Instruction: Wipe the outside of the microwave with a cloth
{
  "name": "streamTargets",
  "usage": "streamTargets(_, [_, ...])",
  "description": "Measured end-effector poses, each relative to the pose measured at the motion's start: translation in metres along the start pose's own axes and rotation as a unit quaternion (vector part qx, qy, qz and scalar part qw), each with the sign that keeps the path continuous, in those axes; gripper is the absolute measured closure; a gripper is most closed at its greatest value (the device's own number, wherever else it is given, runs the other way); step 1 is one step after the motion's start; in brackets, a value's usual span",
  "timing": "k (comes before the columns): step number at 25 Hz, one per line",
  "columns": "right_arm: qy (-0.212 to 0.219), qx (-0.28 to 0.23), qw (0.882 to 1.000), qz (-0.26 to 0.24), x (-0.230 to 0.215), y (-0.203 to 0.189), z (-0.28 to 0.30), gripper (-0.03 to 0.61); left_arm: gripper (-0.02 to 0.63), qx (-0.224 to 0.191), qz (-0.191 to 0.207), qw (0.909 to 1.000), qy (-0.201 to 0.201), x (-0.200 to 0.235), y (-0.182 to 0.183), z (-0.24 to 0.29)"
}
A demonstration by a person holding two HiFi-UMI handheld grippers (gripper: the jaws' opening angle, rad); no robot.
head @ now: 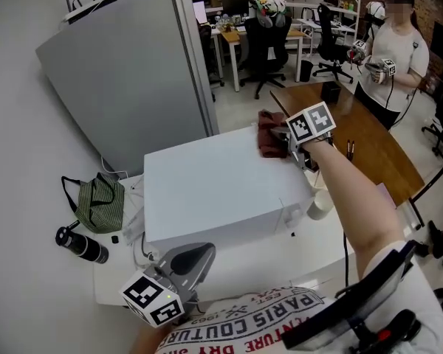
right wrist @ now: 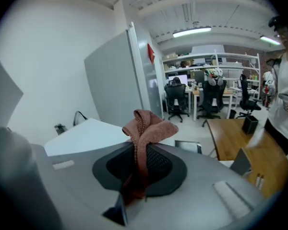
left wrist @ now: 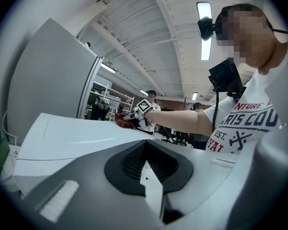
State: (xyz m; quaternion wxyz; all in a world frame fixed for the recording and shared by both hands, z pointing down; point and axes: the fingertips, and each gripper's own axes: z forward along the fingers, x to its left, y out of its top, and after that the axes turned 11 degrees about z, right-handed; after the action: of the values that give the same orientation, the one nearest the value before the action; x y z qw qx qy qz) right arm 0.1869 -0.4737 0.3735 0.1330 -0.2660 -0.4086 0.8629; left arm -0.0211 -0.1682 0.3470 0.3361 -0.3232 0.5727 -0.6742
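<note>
Right gripper [head: 294,143]: clenched on the cloth [right wrist: 145,137]. A fold is pinched between the jaws, and the bunched end is left projecting past the tips, probably so that fabric, not plastic, meets the casing.
Cloth position: at the far right corner of the microwave [head: 221,190] top, where it appears to be pressed against the edge. The right arm is extended fully across the casing to reach it.
Left gripper [head: 183,265]: jaws closed together with nothing between them. It is held low, just beside the microwave's near face, and is judged to be parked clear of the wiping path.
Task stage: the top panel is being wiped, and the sides are judged not yet treated.
Surroundings: a striped bag [head: 98,203] and a black bottle [head: 81,245] are placed on the table left of the microwave, apart from it.
</note>
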Motion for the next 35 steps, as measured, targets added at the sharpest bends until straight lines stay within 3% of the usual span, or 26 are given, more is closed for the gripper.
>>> streamTargets(3, [0.079,-0.047,0.996,0.012,0.039,0.014,-0.019,0.535,0.608,0.005,-0.001,1.0,0.006,-0.011,-0.001,0.003])
streamTargets(7, [0.139,-0.07,0.985,-0.069,0.096,0.012,-0.057,0.535,0.608,0.013,0.016,0.9997,0.009,-0.036,-0.003,0.015])
streamTargets(10, [0.191,-0.1,0.969,-0.123,0.141,-0.011,-0.1,0.535,0.609,0.017,0.038,0.9991,0.004,-0.058,-0.005,0.026])
streamTargets(12, [0.21,-0.123,0.955,-0.169,0.168,-0.036,-0.128,0.535,0.609,0.008,0.031,0.9994,-0.011,-0.071,-0.008,0.034])
streamTargets(16, [0.221,-0.15,0.939,-0.216,0.202,-0.099,-0.151,0.535,0.608,0.006,0.009,0.9994,-0.032,-0.08,-0.021,0.046])
streamTargets(22, [0.25,-0.173,0.936,-0.177,0.264,-0.167,-0.138,0.535,0.608,0.004,-0.015,0.999,-0.042,-0.075,-0.037,0.014])
streamTargets(29, [0.271,-0.173,0.92,-0.225,0.385,-0.225,-0.05,0.535,0.608,0.019,-0.053,0.998,0.028,-0.024,-0.061,-0.094])
streamTargets(35, [0.208,-0.187,0.932,-0.23,0.419,-0.251,0.025,0.535,0.609,0.025,-0.085,0.9927,0.081,0.002,-0.08,-0.167])
